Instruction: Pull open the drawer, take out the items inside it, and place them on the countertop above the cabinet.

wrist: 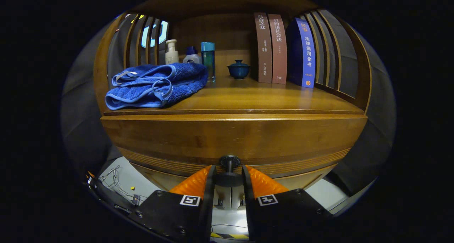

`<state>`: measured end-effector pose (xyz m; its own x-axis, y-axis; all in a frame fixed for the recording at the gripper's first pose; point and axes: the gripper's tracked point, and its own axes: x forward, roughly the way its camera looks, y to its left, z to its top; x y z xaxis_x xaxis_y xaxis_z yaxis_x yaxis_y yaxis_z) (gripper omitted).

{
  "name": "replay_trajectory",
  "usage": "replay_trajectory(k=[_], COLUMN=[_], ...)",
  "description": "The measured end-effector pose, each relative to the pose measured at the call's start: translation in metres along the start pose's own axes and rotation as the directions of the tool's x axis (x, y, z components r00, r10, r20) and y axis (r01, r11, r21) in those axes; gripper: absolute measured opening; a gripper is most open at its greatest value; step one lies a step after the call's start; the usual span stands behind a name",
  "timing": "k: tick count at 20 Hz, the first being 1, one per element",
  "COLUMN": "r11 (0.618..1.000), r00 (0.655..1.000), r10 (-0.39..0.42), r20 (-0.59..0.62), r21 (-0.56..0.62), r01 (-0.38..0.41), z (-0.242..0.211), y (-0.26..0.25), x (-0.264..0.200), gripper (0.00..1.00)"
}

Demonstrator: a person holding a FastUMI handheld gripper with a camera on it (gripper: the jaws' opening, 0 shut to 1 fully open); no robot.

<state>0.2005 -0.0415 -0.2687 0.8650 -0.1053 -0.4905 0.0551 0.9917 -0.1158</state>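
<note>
While book (305,55) spines show Chinese titles, jaws seemingly clamp the drawer knob (229,162).

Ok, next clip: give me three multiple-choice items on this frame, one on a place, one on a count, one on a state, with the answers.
1. Where does the blue towel lie?
A. on the countertop, in front of the bottles
B. inside the drawer
C. on top of the books

2. How many books stand upright on the countertop?
A. one
B. three
C. five

3. What are the orange fingers doing?
A. spread wide, far from the cabinet
B. closed on the dark drawer knob
C. holding the teal tumbler

Answers:
1. A, the towel lies folded ahead of the pump bottle.
2. B, two brown spines and one blue.
3. B, the knob sits pinched between both fingers at the drawer front.
</note>
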Motion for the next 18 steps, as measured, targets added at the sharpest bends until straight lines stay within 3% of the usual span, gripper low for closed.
replay_trajectory(k=[3,4,10,18], r11=[1.000,1.000,1.000,1.000], r00=[1.000,1.000,0.999,0.997], r10=[0.004,0.009,0.012,0.016], r20=[-0.003,-0.011,-0.036,-0.079], r21=[0.007,0.012,-0.004,0.005], r01=[-0.004,-0.009,-0.012,-0.016], z=[0.001,0.001,-0.011,-0.038], y=[-0.002,-0.003,-0.001,-0.001], x=[-0.003,-0.006,-0.020,-0.071], gripper=[0.44,0.33,0.33,0.33])
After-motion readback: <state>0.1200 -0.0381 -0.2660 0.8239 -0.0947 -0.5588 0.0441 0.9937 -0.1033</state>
